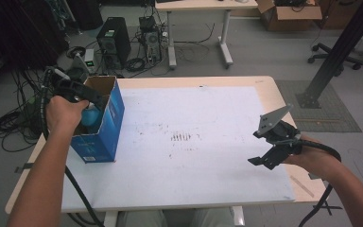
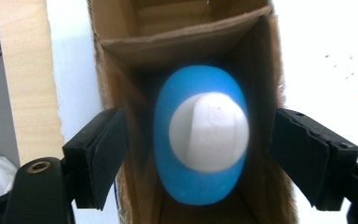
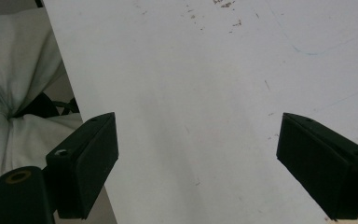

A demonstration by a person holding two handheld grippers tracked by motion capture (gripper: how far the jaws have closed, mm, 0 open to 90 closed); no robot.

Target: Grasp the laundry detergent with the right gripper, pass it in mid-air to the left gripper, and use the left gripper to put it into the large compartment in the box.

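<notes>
A blue bottle with a white cap [image 2: 208, 130] is seen standing inside an open blue carton [image 1: 108, 124] at the table's left edge, framed by the left gripper [image 2: 198, 154], whose jaws are spread wide outside the carton's walls. The right gripper [image 3: 214, 163] is held apart over the white mat [image 1: 208, 118], jaws likewise spread. The bottle is judged light, smooth and possibly slippery; a hold below the cap is advised
</notes>
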